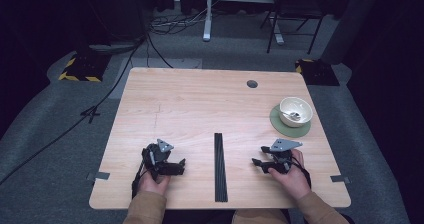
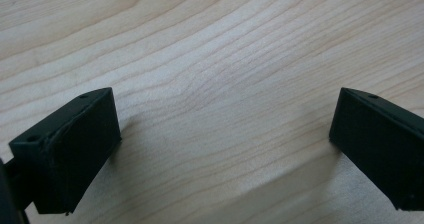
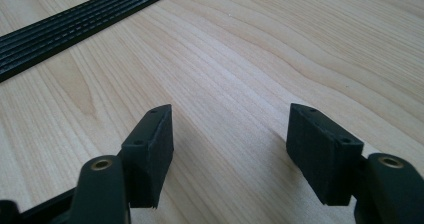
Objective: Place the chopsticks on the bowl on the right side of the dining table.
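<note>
The wooden table (image 1: 200, 109) carries a black ribbed strip (image 1: 220, 166) running down its near centre. At the far right edge a green mat (image 1: 280, 125) supports a white bowl (image 1: 295, 111), and a spoon (image 1: 293, 116) lies inside the bowl.

Both grippers rest low near the person's edge, one on each side of the strip and well apart from the bowl. The left gripper (image 1: 181, 163) points inward toward the strip; its jaws stand wide over bare wood in the left gripper view (image 2: 225, 134). The right gripper (image 1: 256, 162) also points inward, jaws spread with nothing between them (image 3: 230, 144).

Judged step: approach to the bowl, the nearest workable item for the right hand. Recommended procedure: lift the right gripper clear of the table, swing it outward and forward, and keep the jaws spread until they straddle the spoon handle or the bowl rim. Avoid pushing the bowl off its mat.
</note>
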Demonstrator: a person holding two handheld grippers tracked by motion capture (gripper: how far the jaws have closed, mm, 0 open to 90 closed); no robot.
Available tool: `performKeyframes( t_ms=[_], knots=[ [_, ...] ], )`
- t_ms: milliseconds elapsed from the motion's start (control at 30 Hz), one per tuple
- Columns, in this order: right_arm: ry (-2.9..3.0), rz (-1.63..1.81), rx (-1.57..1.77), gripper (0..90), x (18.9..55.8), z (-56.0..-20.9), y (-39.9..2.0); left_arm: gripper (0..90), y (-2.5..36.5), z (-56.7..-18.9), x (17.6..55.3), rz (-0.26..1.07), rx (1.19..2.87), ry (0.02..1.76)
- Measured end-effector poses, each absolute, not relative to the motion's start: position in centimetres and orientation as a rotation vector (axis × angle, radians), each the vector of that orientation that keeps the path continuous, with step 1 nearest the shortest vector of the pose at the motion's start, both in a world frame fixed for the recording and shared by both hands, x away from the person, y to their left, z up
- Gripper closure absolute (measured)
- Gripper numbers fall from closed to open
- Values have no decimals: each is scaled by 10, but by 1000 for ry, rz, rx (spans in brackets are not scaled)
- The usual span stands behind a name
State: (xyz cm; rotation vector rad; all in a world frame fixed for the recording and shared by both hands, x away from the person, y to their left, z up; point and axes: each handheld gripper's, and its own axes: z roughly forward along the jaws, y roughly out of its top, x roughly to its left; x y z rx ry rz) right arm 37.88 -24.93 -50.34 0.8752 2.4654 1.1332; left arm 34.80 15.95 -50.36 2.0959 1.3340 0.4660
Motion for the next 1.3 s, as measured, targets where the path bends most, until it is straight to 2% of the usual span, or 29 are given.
performKeyframes(
  t_ms=[233,767,1300],
  knots=[
    [2467,1131,876,354,379,-503,-249,2,162,-504,352,440,2125,1269],
    [2472,1130,900,354,378,-502,-248,3,163,-503,352,431,2138,1261],
    [2549,1210,786,356,381,-469,-206,3,162,-504,352,435,2130,1268]
  ],
)
